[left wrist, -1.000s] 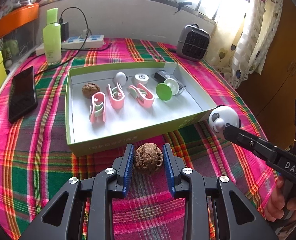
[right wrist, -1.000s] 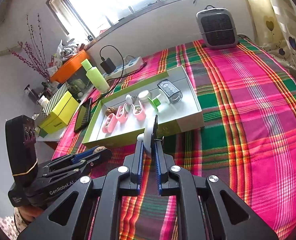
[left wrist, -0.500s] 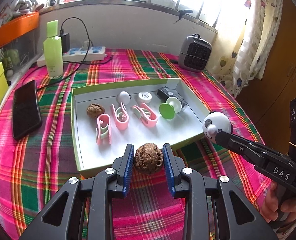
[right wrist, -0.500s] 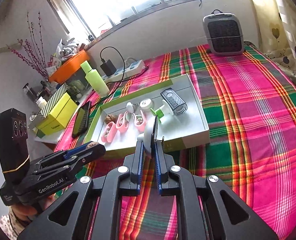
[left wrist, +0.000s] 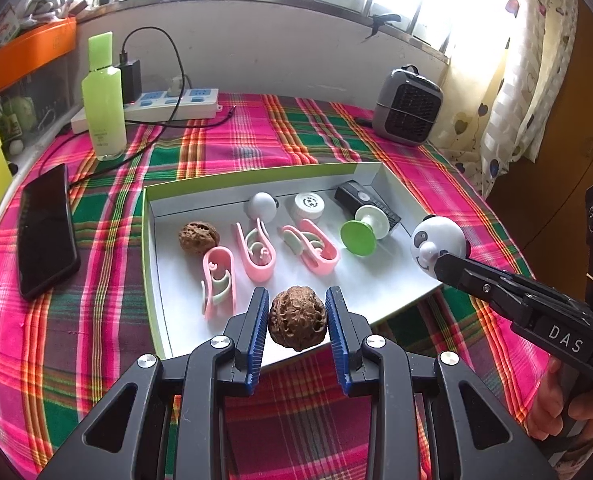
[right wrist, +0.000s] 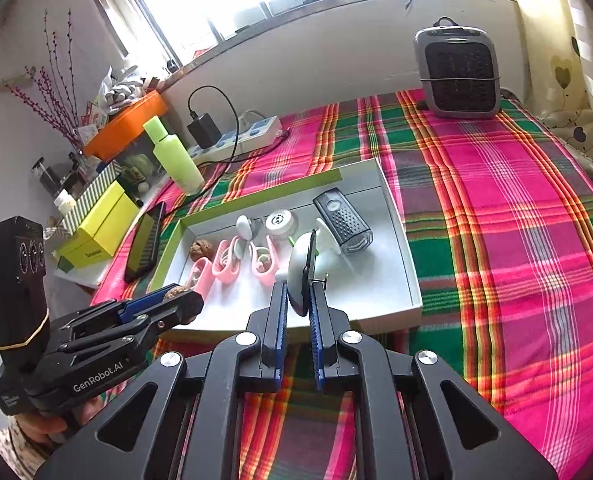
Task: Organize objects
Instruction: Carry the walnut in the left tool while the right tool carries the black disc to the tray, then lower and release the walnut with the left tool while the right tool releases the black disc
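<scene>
The left gripper [left wrist: 296,322] held a walnut [left wrist: 296,317] between its jaws, above the near edge of the tray [left wrist: 149,264]. The right gripper [right wrist: 297,304] had its jaws clamped on a panda toy [left wrist: 436,246] over the tray's right side; from its own camera the toy [right wrist: 299,266] showed edge-on, its face hidden. Behind it, a green and white spool was partly blocked

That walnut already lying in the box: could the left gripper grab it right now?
Probably not yet: the left gripper is shut on another walnut. The box walnut lies uncovered, so the way looks free once that one is dropped.
</scene>
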